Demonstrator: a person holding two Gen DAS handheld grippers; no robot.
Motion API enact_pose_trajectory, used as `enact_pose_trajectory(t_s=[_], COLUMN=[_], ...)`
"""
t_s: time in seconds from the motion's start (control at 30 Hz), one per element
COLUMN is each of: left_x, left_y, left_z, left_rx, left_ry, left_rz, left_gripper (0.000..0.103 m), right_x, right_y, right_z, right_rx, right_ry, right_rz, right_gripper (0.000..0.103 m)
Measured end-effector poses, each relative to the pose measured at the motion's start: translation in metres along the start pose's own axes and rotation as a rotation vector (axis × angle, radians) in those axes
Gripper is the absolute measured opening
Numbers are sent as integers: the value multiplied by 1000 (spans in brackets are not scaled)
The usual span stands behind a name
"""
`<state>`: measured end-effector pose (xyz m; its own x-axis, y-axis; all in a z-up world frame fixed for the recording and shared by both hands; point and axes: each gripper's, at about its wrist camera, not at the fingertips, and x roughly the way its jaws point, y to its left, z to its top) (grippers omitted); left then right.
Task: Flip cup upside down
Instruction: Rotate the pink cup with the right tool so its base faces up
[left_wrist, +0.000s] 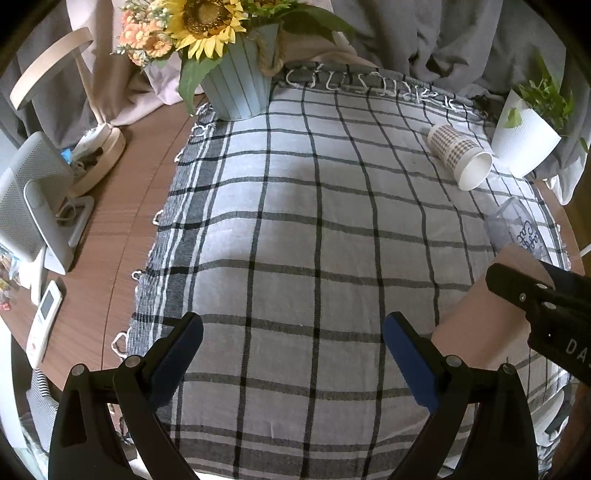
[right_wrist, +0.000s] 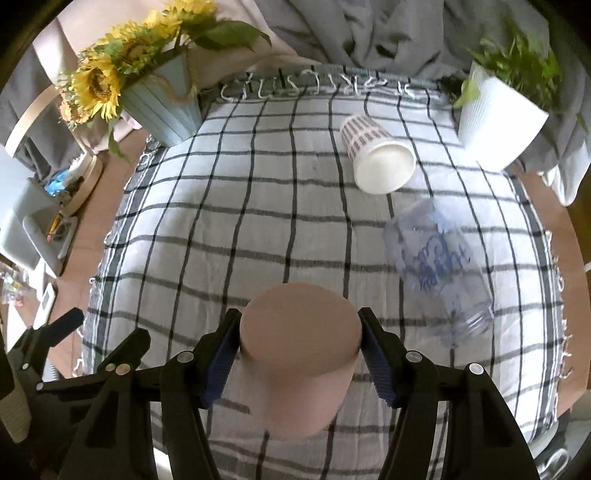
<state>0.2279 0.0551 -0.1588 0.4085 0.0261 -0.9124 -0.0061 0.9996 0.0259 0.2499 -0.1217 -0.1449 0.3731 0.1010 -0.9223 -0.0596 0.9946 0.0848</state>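
A pink cup (right_wrist: 299, 354) is held between the blue pads of my right gripper (right_wrist: 299, 350), its flat closed base toward the camera, over the checked cloth (right_wrist: 240, 229). In the left wrist view the same pink cup (left_wrist: 487, 314) shows at the right, with the right gripper's black finger across it. My left gripper (left_wrist: 291, 350) is open and empty above the near part of the cloth. A patterned paper cup (right_wrist: 376, 155) lies on its side at the back right. A clear plastic cup with blue lettering (right_wrist: 439, 266) lies on its side beside it.
A blue pot of sunflowers (right_wrist: 162, 107) stands at the cloth's back left corner and a white pot with a green plant (right_wrist: 498, 118) at the back right. On the wooden table (left_wrist: 122, 206) to the left are a small white fan (left_wrist: 33, 206), a remote (left_wrist: 44, 317) and a round wooden stand (left_wrist: 99, 162).
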Motion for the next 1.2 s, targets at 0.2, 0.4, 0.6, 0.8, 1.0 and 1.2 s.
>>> enact_pose_trajectory(t_s=[0.2, 0.4, 0.6, 0.8, 1.0, 1.2], left_x=[0, 1, -1, -5, -16, -44], left_y=[1, 4, 4, 9, 19, 18], left_z=[-4, -9, -12, -11, -12, -20], left_rx=[10, 15, 42, 67, 74, 84], left_ry=[-4, 7, 8, -6, -69, -159], left_rz=[19, 22, -5, -35, -48, -91], left_gripper=[100, 100, 100, 100, 100, 101], right_x=[-2, -10, -12, -14, -37, -70], right_y=[12, 16, 20, 23, 20, 20], right_z=[-7, -26, -37, -40, -50, -67], right_rx=[-48, -67, -56, -27, 76, 139], right_ry=[-25, -14, -5, -27, -126, -236], right_rz=[-23, -40, -62, -77, -115, -122], right_gripper=[63, 63, 63, 63, 87, 87])
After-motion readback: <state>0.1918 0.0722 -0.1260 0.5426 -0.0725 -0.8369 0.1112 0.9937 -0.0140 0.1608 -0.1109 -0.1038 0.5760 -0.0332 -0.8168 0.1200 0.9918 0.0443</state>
